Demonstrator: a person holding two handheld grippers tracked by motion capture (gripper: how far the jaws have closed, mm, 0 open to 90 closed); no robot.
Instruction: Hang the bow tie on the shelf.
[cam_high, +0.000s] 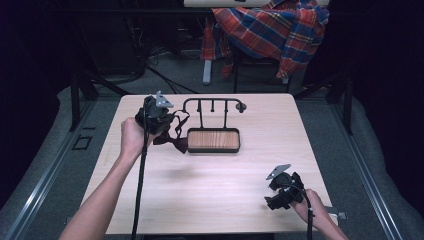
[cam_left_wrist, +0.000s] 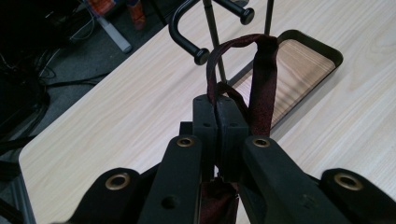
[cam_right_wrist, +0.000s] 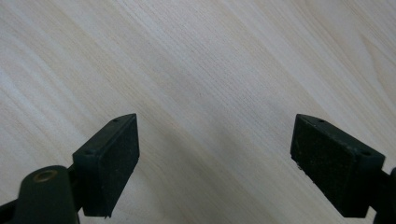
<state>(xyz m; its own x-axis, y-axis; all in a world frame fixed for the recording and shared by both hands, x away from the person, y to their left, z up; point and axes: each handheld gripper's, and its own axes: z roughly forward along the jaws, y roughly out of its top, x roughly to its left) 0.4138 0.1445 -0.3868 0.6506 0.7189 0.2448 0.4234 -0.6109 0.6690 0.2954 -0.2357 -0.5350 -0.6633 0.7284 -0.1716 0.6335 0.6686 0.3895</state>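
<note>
Left tongs (cam_left_wrist: 218, 122) pinch the strap of a dark red bow tie (cam_high: 176, 141) just left of the hanger stand (cam_high: 212, 106); right tongs (cam_right_wrist: 215, 163) spread over bare bench (cam_high: 210, 195).

Bow tie hangs off the bench from the pinched strap (cam_left_wrist: 261, 79), its strap loop rising in front of the stand's hooked rail, close to the nearest knobbed hook (cam_left_wrist: 201, 56); the stand's thin posts and wood-lined tray (cam_high: 213, 140) sit immediately right, crowding that side. Front half of the bench is open. Right tongs sit near the front right corner, well apart from the stand. A plaid cloth (cam_high: 275, 30) drapes a chair beyond the far edge.
</note>
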